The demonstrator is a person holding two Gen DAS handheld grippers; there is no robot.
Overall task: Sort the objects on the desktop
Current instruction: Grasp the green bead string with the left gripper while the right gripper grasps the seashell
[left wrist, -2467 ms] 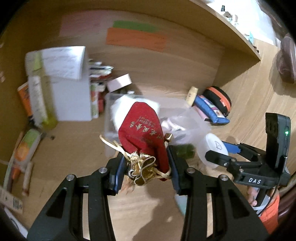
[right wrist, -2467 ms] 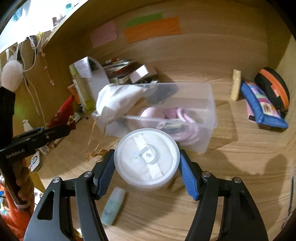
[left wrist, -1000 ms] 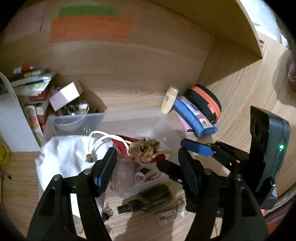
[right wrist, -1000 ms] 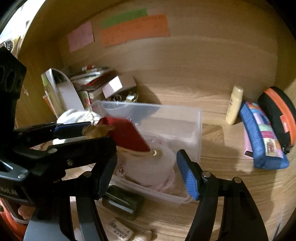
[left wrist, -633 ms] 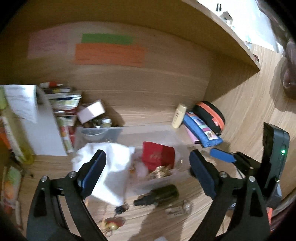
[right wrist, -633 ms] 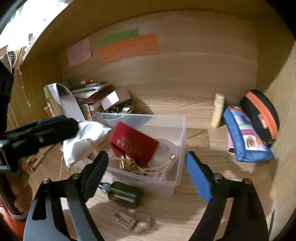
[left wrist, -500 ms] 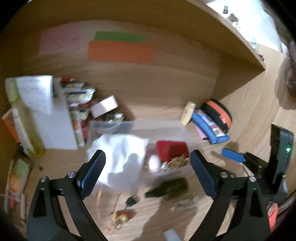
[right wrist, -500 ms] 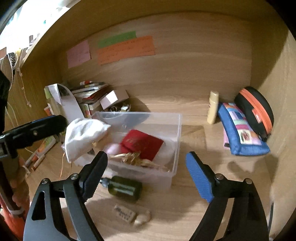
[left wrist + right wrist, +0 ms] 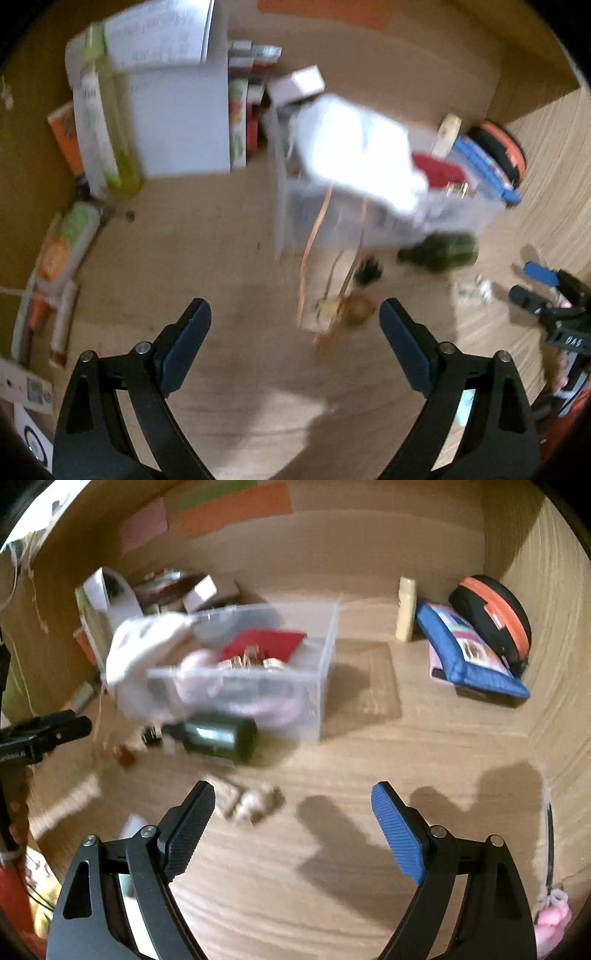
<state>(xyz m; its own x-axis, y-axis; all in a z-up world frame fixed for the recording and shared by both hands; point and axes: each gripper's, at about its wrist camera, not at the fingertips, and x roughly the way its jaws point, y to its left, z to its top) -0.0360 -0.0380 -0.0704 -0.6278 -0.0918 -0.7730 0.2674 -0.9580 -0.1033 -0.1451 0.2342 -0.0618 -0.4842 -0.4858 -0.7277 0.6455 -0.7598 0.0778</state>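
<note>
A clear plastic bin [image 9: 314, 686] [image 9: 291, 206] stands on the wooden desk. In it lie a red pouch [image 9: 262, 642] [image 9: 439, 170] with gold trim and pink items; a white cloth bag [image 9: 354, 155] [image 9: 140, 650] hangs over its left rim. A dark green bottle [image 9: 218, 738] [image 9: 443, 253] lies in front of the bin. A small round trinket with cords [image 9: 351, 310] lies nearer. My left gripper [image 9: 295, 325] is open and empty above bare desk. My right gripper [image 9: 291, 812] is open and empty, back from the bin. Both views are blurred.
A white box [image 9: 177, 122], books and a yellow-green bottle [image 9: 110, 122] stand at the left. A cream tube [image 9: 406, 609], blue pouch [image 9: 469, 653] and black-orange case [image 9: 495, 616] sit at the right wall. Small pale bits [image 9: 247, 801] lie by the right gripper's left finger.
Both grippers let go of their loads into the bin, opened wide and drew back toward the desk front; the left view has swung leftward.
</note>
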